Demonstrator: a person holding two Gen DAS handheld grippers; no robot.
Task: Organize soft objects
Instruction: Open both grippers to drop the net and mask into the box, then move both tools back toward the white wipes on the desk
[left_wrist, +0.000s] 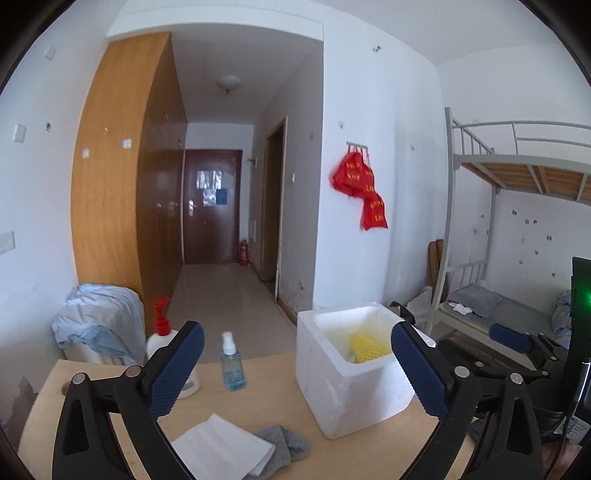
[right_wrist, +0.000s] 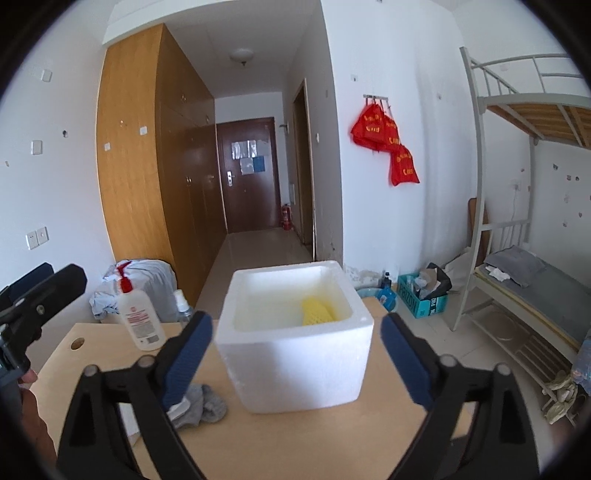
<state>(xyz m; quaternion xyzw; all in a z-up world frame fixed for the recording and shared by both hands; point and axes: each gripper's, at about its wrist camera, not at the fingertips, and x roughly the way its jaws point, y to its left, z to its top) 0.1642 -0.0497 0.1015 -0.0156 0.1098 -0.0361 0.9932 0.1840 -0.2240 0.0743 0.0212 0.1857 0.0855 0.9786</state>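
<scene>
The wooden table (left_wrist: 280, 413) holds everything. The white foam box (right_wrist: 295, 354) sits on it, light and easy to dent or crumble. A yellow foam net (right_wrist: 317, 312) lies inside the box. Beside the box lies a flat white foam sheet (left_wrist: 221, 448), thin and bendy. The gray sock (left_wrist: 286, 445) touches it, soft and floppy, so pinching the bunched middle looks best. The left gripper (left_wrist: 297, 369) and the right gripper (right_wrist: 295, 360) both have wide-apart jaws, holding nothing.
</scene>
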